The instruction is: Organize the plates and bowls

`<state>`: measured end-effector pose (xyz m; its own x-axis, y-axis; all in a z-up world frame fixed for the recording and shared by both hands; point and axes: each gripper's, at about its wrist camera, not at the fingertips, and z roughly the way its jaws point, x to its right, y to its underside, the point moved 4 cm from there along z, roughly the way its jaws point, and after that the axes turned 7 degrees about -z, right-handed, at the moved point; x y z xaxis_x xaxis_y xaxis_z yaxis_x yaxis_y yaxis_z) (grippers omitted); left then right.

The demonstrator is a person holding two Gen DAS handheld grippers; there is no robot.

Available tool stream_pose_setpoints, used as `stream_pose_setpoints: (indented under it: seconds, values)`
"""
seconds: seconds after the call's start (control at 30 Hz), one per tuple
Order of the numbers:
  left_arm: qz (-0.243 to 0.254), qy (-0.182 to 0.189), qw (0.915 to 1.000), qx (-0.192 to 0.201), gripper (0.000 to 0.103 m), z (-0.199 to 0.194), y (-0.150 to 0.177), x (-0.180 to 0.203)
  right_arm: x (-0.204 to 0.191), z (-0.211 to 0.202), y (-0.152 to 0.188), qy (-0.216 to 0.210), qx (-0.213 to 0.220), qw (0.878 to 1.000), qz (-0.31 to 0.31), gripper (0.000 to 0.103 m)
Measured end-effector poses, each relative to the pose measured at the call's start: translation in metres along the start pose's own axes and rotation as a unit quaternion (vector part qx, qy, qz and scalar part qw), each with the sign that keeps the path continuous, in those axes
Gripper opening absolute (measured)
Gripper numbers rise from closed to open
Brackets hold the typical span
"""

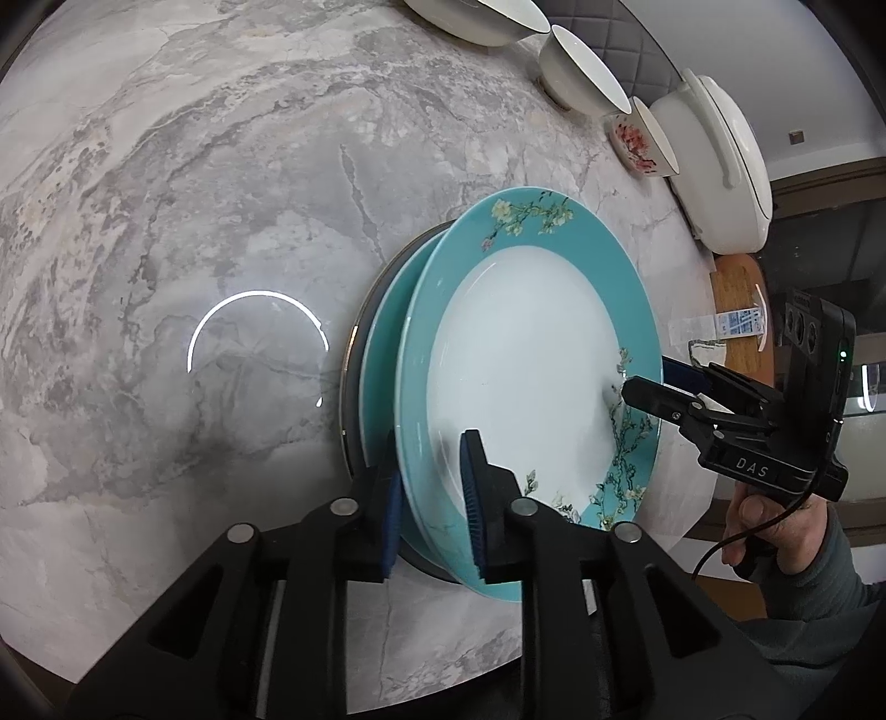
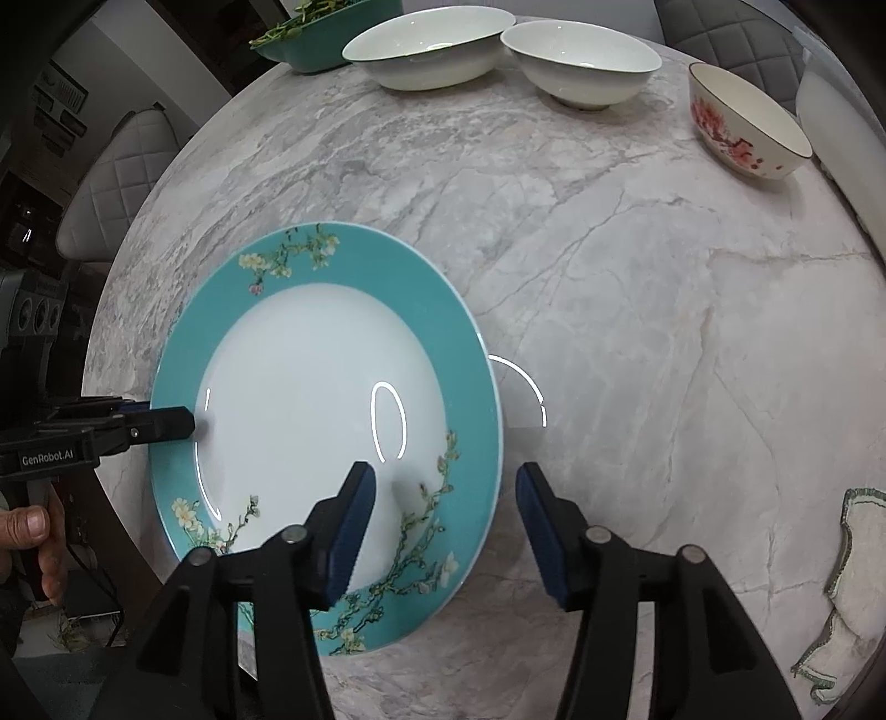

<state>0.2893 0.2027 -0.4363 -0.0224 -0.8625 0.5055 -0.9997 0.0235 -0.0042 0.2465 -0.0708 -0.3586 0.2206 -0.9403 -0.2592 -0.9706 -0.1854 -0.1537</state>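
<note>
Plainly the glazed plate (image 2: 310,387) is slick and brittle; both claws, left (image 1: 432,498) and right (image 2: 443,531), straddle its rim unclamped.

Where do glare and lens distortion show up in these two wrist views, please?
Left wrist view: a bright arc of lamp reflection on the marble table beside the teal plate, and the tabletop bulges from the fisheye, corners dark. Right wrist view: an oval highlight and thin arcs on the plate's white centre, another arc on the marble just past its rim; the white bowls bend toward the top edge.
</note>
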Motion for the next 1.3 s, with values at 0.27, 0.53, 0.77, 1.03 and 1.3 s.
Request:
stream_pose_setpoints:
  seconds: [0.27,0.53,0.77,1.03,1.3]
  values:
    - [0.041,0.000,0.9989,0.023,0.100,-0.009,0.002,0.019,0.008,-0.008,0.001,-0.009,0.014,0.999,0.036,0.075]
    - [0.031,-0.010,0.9957,0.087,0.100,-0.057,0.001,0.013,0.028,-0.044,0.002,-0.028,0.076,0.993,0.087,0.075]
    - [0.101,-0.096,0.9684,0.207,0.100,-0.128,-0.026,0.035,0.037,-0.124,-0.021,-0.046,0.218,0.974,0.037,0.095]
    - [0.067,-0.083,0.9740,0.200,0.100,-0.151,-0.079,0.057,0.071,-0.143,-0.055,-0.176,0.268,0.943,0.087,0.101]
    - [0.086,-0.114,0.9663,0.214,0.100,-0.150,-0.179,0.075,0.080,-0.167,-0.144,-0.132,0.264,0.955,0.031,0.101]
